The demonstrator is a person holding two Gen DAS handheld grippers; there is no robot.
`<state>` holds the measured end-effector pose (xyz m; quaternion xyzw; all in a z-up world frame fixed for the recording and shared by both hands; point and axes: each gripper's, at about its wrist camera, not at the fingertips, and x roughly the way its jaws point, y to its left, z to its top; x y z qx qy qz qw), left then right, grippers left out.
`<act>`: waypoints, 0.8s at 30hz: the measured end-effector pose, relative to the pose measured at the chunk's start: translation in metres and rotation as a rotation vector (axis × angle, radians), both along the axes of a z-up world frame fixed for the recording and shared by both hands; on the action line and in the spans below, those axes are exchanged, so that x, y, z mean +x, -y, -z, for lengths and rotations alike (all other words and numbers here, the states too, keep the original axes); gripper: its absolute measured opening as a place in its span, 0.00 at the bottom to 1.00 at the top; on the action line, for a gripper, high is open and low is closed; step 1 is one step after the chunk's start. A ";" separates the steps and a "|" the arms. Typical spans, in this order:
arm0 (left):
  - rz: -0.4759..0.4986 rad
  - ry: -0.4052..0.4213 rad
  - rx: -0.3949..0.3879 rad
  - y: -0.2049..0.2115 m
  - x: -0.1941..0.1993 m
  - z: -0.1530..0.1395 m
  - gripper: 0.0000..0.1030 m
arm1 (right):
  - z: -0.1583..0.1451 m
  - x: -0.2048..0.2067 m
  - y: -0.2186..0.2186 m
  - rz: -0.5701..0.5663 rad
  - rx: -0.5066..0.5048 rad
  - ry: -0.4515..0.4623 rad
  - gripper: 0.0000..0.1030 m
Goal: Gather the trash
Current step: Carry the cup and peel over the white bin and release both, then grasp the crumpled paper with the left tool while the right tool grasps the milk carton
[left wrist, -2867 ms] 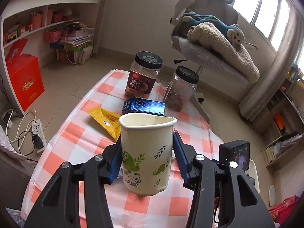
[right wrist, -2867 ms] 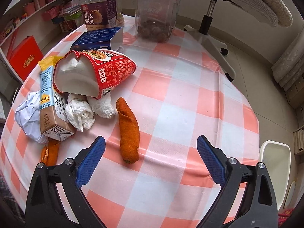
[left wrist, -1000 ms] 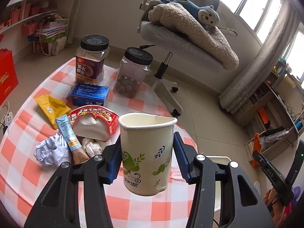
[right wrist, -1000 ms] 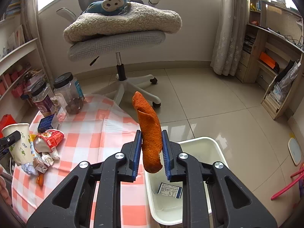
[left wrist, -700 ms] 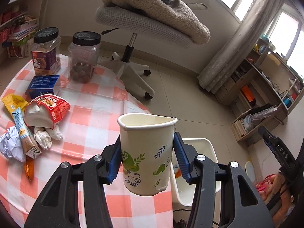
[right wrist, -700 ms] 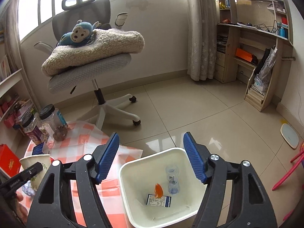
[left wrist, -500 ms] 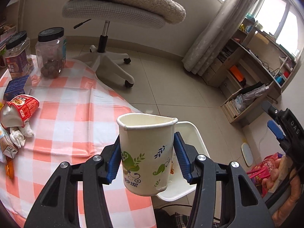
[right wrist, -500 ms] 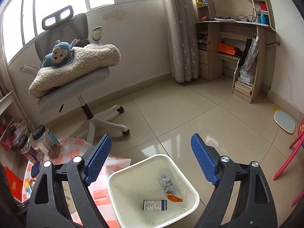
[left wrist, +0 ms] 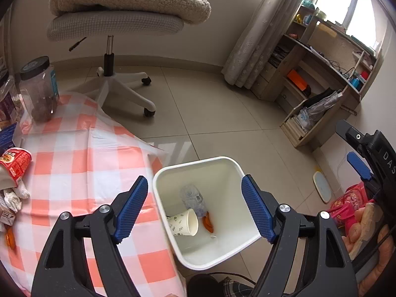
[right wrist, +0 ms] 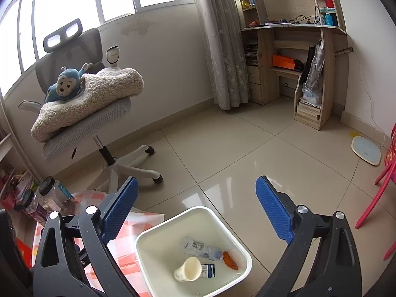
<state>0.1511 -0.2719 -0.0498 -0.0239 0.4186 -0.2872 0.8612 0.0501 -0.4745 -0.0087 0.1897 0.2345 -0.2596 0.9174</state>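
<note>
Lying in the bin (left wrist: 237,170), the cup (left wrist: 184,225) sits below the spread left tool (left wrist: 195,210).

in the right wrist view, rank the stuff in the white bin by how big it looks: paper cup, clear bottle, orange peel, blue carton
1. clear plastic bottle, slightly larger than
2. paper cup; close, and its tilt makes this unsure
3. blue carton, partly hidden by the cup
4. orange peel

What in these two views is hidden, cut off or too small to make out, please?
- Small box in the bin: paper cup covers part; print too small.
- Red snack bag, left view: cut off by the edge.
- Orange peel: bottle overlaps one end.
</note>
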 end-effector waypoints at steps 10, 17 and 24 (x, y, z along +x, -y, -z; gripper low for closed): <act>-0.228 0.147 0.121 -0.082 0.010 -0.004 0.88 | 0.009 0.044 -0.076 -0.145 -0.122 -0.102 0.93; -0.380 0.129 0.159 -0.148 0.018 -0.004 0.89 | 0.015 0.072 -0.140 -0.262 -0.156 -0.138 0.93; -0.551 -0.067 0.157 -0.227 0.039 0.020 0.89 | 0.025 0.094 -0.201 -0.370 -0.194 -0.168 0.93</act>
